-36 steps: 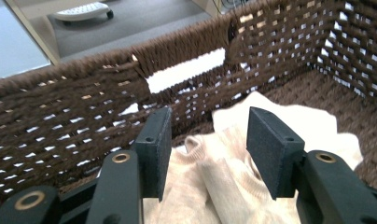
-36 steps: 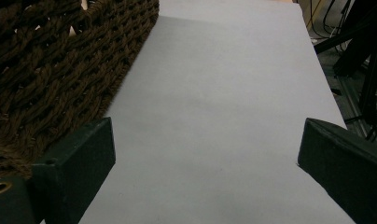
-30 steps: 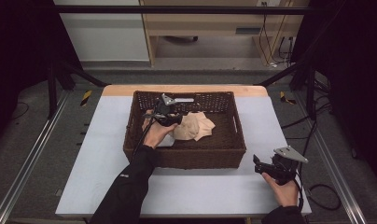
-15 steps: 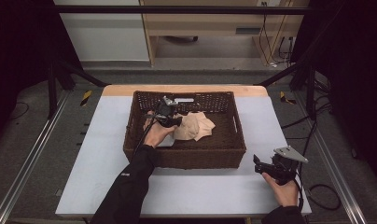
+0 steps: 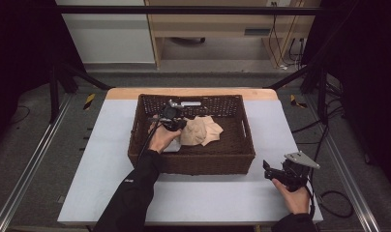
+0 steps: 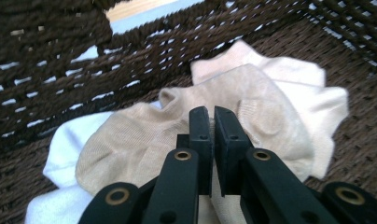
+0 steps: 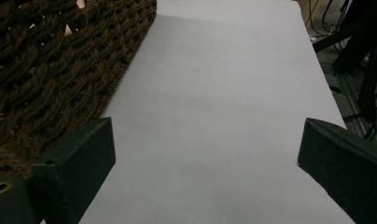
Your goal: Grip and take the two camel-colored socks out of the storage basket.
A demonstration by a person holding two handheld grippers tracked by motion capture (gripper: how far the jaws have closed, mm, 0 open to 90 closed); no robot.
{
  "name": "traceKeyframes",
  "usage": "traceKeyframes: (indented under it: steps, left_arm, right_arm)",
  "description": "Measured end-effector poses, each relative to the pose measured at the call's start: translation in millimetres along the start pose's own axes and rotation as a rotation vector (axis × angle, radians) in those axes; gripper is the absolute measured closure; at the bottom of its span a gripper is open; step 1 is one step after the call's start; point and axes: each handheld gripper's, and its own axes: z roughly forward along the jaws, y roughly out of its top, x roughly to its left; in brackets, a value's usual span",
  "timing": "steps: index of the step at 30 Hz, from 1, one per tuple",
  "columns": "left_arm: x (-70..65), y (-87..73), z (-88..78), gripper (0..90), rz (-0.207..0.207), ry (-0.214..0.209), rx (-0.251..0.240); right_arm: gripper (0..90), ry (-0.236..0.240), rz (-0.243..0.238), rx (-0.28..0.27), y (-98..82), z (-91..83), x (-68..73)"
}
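Note:
A dark brown wicker basket (image 5: 191, 164) stands on the table with a small heap of socks (image 5: 203, 131) inside. My left gripper (image 5: 180, 126) reaches into it from the left. In the left gripper view its jaws have just been closing and now stand together, pinching the fabric of a tan sock (image 6: 130, 135). A cream sock (image 6: 294, 79) lies under and behind the tan one, and a white sock (image 6: 65, 158) lies at the left. My right gripper (image 5: 267, 170) rests on the table off the basket's front right corner, open (image 7: 205, 154), with nothing between its jaws.
The pale grey table top (image 7: 224, 70) stretches ahead of the right gripper, with the basket wall (image 7: 46, 70) close on its left. A white label (image 5: 190, 103) lies by the basket's far wall. Cables (image 5: 336, 198) trail off the table's right side.

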Motion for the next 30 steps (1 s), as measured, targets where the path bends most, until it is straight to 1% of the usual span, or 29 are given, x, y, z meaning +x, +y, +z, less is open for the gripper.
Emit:
traceKeyframes:
  steps: [2, 6, 8, 12, 14, 17, 22, 28, 30]
  left_arm:
    - [-1.3, 1.9, -5.2, 86.1, -0.002, -0.013, -0.037]
    - [-4.0, 4.6, -18.5, 86.2, 0.035, -0.018, -0.090]
    - [-4.0, 6.9, -28.0, 86.3, 0.039, -0.019, -0.133]
    - [-5.1, 11.8, -51.5, 86.4, 0.036, -0.032, -0.243]
    - [-6.4, 13.2, -61.3, 86.5, 0.042, -0.032, -0.282]
    - [-7.9, 14.8, -76.3, 86.7, 0.045, -0.039, -0.337]
    - [-10.8, 17.8, -92.7, 86.8, 0.055, -0.052, -0.374]
    - [-22.4, 20.6, -116.2, 86.8, 0.073, -0.086, -0.430]
    - [-26.7, 20.5, -123.5, 86.8, 0.072, -0.095, -0.445]
  right_arm:
    - [4.4, -0.004, 0.001, -0.001, -0.2, -0.2, -0.6]
    - [4.4, -0.006, 0.009, -0.003, -0.2, -0.3, -1.7]
    - [4.4, -0.006, 0.007, -0.002, -0.2, -0.5, -1.4]
    - [4.4, -0.007, 0.005, -0.006, -0.1, -0.6, -1.7]
    - [4.4, -0.007, 0.011, -0.005, 0.0, -0.7, -2.0]
    - [4.4, -0.010, 0.008, -0.009, 0.1, -1.2, -2.2]
    - [4.5, -0.010, 0.007, -0.007, 0.1, -1.3, -2.2]
    - [4.6, -0.011, 0.005, -0.011, 0.2, -1.7, -2.7]
    - [4.6, -0.010, 0.007, -0.011, 0.3, -2.0, -2.7]
